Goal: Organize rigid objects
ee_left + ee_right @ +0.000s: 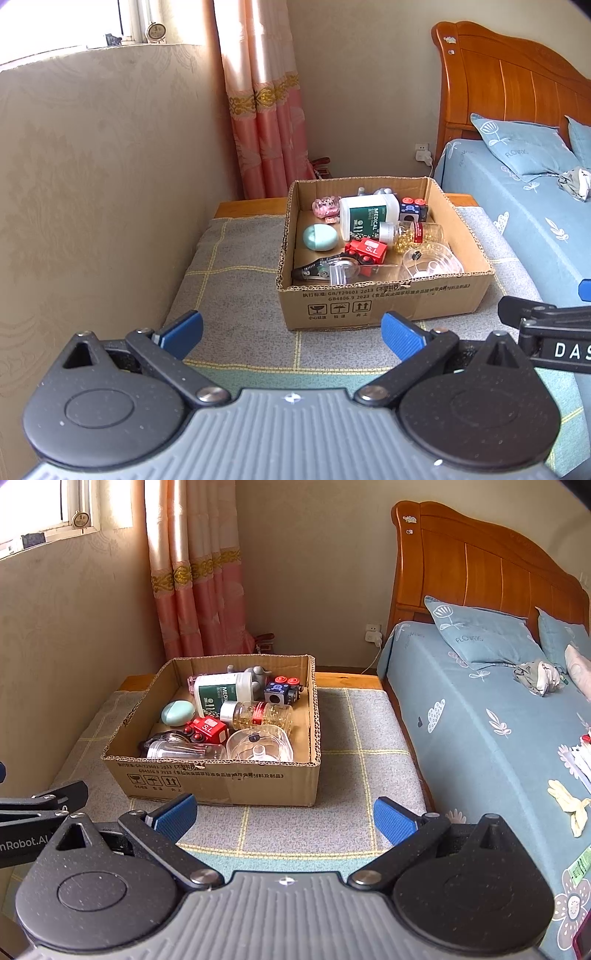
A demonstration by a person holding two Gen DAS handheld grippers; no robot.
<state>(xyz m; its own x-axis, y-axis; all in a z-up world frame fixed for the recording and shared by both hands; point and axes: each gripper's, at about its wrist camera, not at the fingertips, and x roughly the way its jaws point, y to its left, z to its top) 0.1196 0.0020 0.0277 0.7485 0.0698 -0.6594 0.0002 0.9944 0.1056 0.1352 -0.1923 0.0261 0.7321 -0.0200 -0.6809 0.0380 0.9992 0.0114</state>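
A shallow cardboard box (369, 302) (221, 779) sits on a grey checked cushion. Inside lie a white and green bottle (365, 216) (221, 694), a mint egg-shaped case (320, 237) (178, 712), a red toy truck (367, 251) (207, 729), a clear bottle of golden capsules (417, 232) (262, 714), a clear plastic container (432, 264) (260, 746), a correction tape (325, 271) and a blue and red cube toy (413, 208) (282, 690). My left gripper (291, 332) hangs open before the box, holding nothing. My right gripper (284, 816) is open too, in front of the box's near right corner.
The grey cushion (236, 288) (362, 746) covers a low wooden bench. A padded panel (103, 177) stands on the left, a pink curtain (266, 110) behind. A bed with blue sheet (498, 720), pillows and small items lies to the right.
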